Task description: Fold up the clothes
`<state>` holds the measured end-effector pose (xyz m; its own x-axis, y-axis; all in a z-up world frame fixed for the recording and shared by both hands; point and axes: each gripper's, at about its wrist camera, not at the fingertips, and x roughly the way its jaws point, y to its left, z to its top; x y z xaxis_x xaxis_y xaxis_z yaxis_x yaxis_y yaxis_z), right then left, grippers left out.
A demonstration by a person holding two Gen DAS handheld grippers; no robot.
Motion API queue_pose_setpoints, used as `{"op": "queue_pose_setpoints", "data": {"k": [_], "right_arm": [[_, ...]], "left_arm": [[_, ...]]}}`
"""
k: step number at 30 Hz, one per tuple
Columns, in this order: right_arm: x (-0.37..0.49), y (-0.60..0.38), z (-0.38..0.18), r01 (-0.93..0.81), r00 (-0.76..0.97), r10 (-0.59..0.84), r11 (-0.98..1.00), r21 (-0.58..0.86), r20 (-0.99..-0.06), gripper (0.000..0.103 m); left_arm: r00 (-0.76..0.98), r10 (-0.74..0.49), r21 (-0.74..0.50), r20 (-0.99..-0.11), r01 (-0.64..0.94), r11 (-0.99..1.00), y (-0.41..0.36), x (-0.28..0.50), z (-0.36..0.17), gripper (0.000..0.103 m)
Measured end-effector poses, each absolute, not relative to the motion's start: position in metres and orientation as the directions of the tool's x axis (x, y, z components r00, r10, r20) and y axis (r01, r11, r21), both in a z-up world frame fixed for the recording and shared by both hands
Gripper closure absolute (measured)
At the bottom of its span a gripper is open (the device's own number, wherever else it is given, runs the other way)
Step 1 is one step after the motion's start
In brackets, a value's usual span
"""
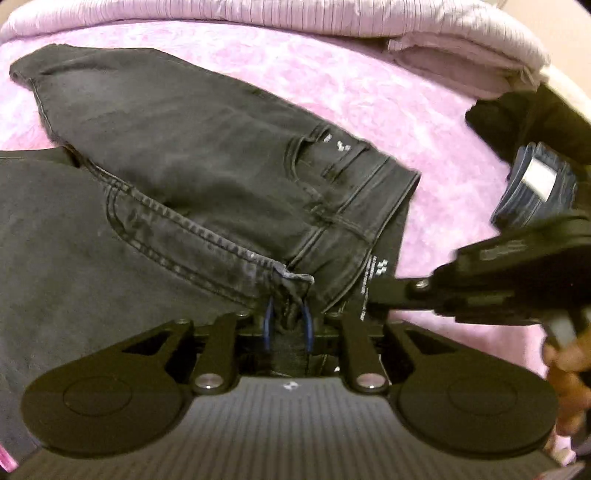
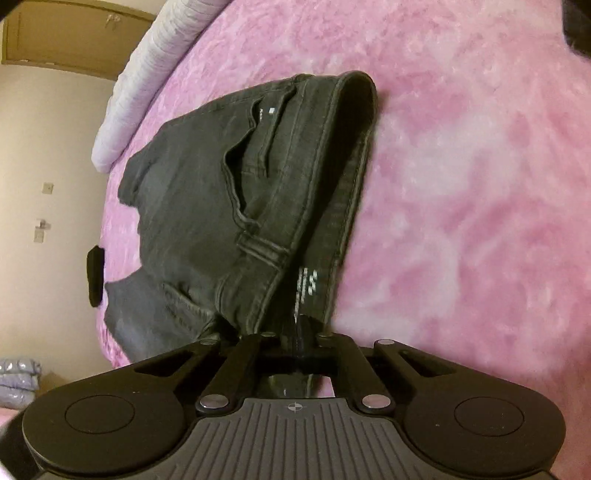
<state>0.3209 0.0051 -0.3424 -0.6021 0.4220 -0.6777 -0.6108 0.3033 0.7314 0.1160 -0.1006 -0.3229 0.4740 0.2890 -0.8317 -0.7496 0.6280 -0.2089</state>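
Note:
A pair of dark grey jeans (image 1: 177,158) lies across the pink bedspread (image 1: 369,85), legs running to the left and waistband (image 1: 373,206) to the right. My left gripper (image 1: 288,317) is shut on a bunched seam of the jeans near the fly, with cloth pinched between its blue pads (image 1: 268,325). My right gripper (image 1: 369,299) reaches in from the right and pinches the waistband's near end. In the right wrist view the jeans (image 2: 207,206) stretch away from my right gripper (image 2: 301,334), which is shut on the waistband (image 2: 332,155) edge.
A pale lilac folded blanket (image 1: 295,14) lies along the far side. Folded blue jeans with a white label (image 1: 535,184) and a dark garment (image 1: 517,110) sit at the right. A person's hand (image 1: 565,373) holds the right gripper. The bed's edge (image 2: 107,258) drops off left.

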Motion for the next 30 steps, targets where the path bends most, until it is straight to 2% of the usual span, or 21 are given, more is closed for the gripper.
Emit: {"op": "queue_pose_setpoints", "data": {"k": [2,6,8,10,11,12,13,14,16,20,25,30], "right_arm": [[0.324,-0.001,-0.324,-0.576,-0.635,0.464,0.249,0.778,-0.618,0.103],[0.344,0.001,-0.332,-0.539,-0.583,0.482,0.372,0.755,-0.654,0.099],[0.356,0.01,-0.34,-0.506,-0.558,0.488,0.442,0.741,-0.672,0.099],[0.369,0.019,-0.339,-0.509,-0.511,0.509,0.47,0.721,-0.693,0.097],[0.374,0.023,-0.335,-0.532,-0.474,0.52,0.474,0.702,-0.711,0.081],[0.378,0.026,-0.333,-0.542,-0.451,0.531,0.474,0.693,-0.717,0.045],[0.382,0.025,-0.332,-0.54,-0.446,0.543,0.47,0.698,-0.711,0.029],[0.385,0.025,-0.332,-0.538,-0.441,0.555,0.466,0.703,-0.705,0.019],[0.389,0.023,-0.334,-0.51,-0.451,0.568,0.469,0.722,-0.688,0.019],[0.387,0.032,-0.338,-0.492,-0.479,0.547,0.48,0.726,-0.687,0.019],[0.389,0.024,-0.337,-0.489,-0.478,0.555,0.476,0.731,-0.681,0.019],[0.386,0.024,-0.336,-0.49,-0.476,0.552,0.48,0.728,-0.685,0.019]], "left_arm": [[0.469,0.28,-0.198,-0.837,-0.738,0.645,-0.102,0.119,-0.322,0.086],[0.409,0.274,-0.108,-0.87,-0.702,0.704,-0.11,0.135,-0.331,0.079],[0.44,0.23,-0.156,-0.868,-0.682,0.714,-0.11,0.134,-0.316,0.083],[0.521,0.176,-0.293,-0.835,-0.692,0.66,-0.11,0.116,-0.296,0.085],[0.564,0.162,-0.374,-0.809,-0.708,0.599,-0.11,0.101,-0.286,0.085],[0.602,0.156,-0.446,-0.783,-0.718,0.535,-0.112,0.083,-0.279,0.082],[0.629,0.16,-0.501,-0.76,-0.725,0.472,-0.115,0.066,-0.273,0.077],[0.63,0.177,-0.523,-0.756,-0.744,0.416,-0.118,0.048,-0.272,0.076],[0.595,0.203,-0.528,-0.778,-0.794,0.303,-0.125,0.014,-0.276,0.075],[0.558,0.173,-0.566,-0.812,-0.824,0.0,-0.145,-0.053,-0.302,0.076],[0.619,0.156,-0.637,-0.769,-0.723,-0.268,-0.166,-0.092,-0.336,0.075],[0.67,0.163,-0.669,-0.724,-0.623,-0.406,-0.174,-0.093,-0.369,0.071]]}}
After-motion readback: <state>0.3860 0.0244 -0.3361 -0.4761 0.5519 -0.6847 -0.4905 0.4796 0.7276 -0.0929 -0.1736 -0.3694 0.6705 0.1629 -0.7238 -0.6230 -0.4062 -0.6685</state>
